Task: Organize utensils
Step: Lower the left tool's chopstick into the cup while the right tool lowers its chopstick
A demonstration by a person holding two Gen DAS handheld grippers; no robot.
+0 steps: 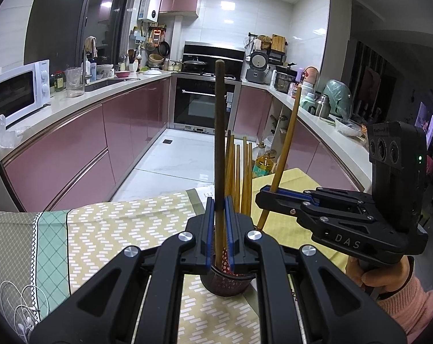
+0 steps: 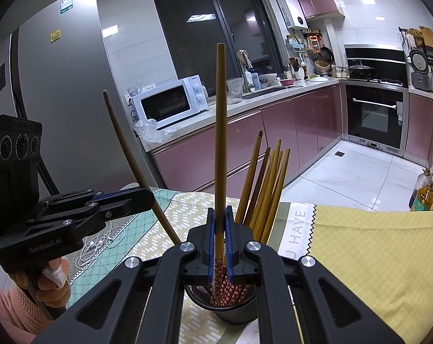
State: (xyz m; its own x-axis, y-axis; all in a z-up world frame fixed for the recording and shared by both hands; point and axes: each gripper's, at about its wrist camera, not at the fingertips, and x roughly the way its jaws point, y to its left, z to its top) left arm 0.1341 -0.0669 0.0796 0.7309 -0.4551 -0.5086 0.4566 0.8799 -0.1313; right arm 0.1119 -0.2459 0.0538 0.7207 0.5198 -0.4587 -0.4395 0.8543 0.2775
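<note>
Between left gripper (image 1: 219,209) jaws, dark chopstick (image 1: 219,132), above mesh holder (image 1: 225,282)

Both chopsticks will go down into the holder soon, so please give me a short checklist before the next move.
1. Left hand-held gripper shut on the dark chopstick: ok.
2. Right hand-held gripper shut on the light chopstick: ok.
3. Both tips over the holder: ok.
4. Holder upright on the tablecloth: ok.
5. Free room among the chopsticks in the holder: cannot tell.
</note>
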